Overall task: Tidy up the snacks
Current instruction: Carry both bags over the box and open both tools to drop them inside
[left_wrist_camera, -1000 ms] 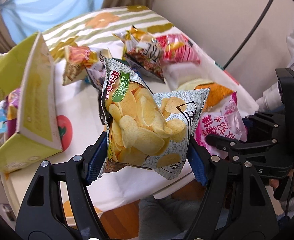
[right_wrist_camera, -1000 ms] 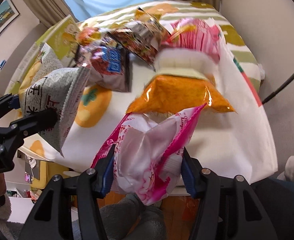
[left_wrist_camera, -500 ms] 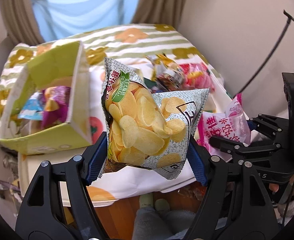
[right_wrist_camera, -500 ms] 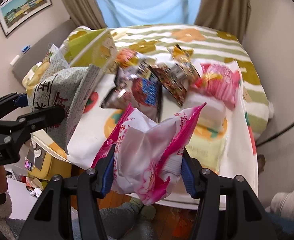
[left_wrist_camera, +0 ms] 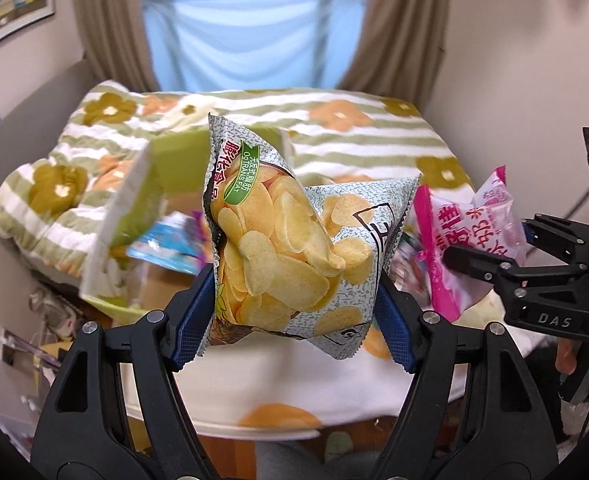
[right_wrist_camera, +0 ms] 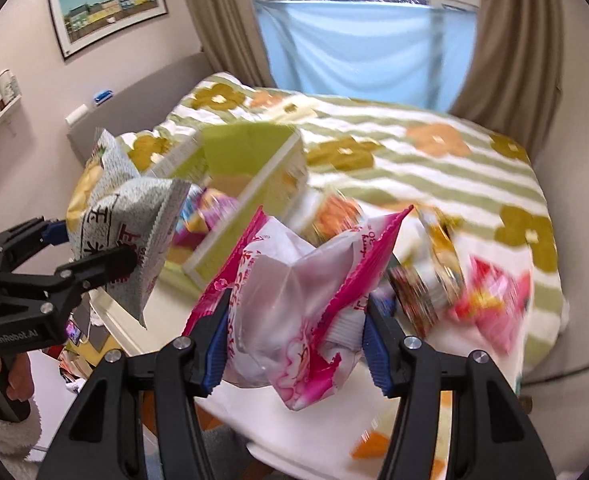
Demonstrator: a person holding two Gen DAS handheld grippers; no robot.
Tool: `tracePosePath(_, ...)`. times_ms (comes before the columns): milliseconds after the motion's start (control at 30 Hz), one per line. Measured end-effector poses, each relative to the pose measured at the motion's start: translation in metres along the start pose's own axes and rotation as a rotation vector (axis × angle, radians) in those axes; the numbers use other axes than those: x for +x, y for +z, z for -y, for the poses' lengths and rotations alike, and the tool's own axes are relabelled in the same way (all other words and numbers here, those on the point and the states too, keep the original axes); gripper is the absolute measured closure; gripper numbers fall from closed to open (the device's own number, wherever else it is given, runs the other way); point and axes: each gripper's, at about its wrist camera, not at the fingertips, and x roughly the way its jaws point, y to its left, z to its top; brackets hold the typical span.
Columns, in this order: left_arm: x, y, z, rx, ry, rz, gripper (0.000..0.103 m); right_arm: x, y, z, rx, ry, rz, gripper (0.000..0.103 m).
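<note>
Two claws are up in the air, each clamped on one snack bag. Left claw (left_wrist_camera: 294, 312) has its blue pads pressed into the sides of a potato chip bag (left_wrist_camera: 282, 248), grey-speckled with a green band, held above the near edge of the bed (left_wrist_camera: 354, 136). Right claw (right_wrist_camera: 296, 344) is clamped on a pink and clear snack bag (right_wrist_camera: 294, 300), crumpled between the pads, just to the right of the chip bag and apart from it.

One green cardboard box (right_wrist_camera: 250, 176) lies open on the flowered cover, with at least two bright packets (right_wrist_camera: 210, 208) inside, blurred. To its right about four more loose packets (right_wrist_camera: 490, 296) lie near the bed's right edge; blur hides an exact count. Between box and loose packets the cover is bare, and the near corner of the cover is clear too.
</note>
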Motion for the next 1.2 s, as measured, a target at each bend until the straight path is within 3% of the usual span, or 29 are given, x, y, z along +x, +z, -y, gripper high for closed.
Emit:
tracePosePath(267,0.027,0.047,-0.089,-0.035,0.045,-0.006,0.031,0.044,0.074,-0.055,-0.048,0.035,0.033,0.05)
tracePosePath(533,0.091,0.091,-0.16,-0.041,0.008,-0.085,0.031,0.11,0.13,-0.094,-0.032,0.027,0.003,0.05)
tracePosePath(833,0.175,0.109,-0.186,-0.013,-0.055,-0.2,0.03,0.167,0.154,-0.095,0.053,-0.069,-0.064,0.05)
tracePosePath(933,0.192,0.109,-0.187,-0.009,-0.052,-0.225,0.021,0.18,0.155,-0.091,0.077,-0.084,-0.086,0.05)
tracePosePath(1000,0.197,0.107,-0.188,-0.014,-0.053,-0.234,0.013,0.187,0.155,-0.09,0.074,-0.098,-0.1,0.05)
tracePosePath(1200,0.189,0.093,-0.2,-0.048,-0.024,-0.251,0.012,0.203,0.157,-0.085,0.056,-0.094,-0.118,0.05)
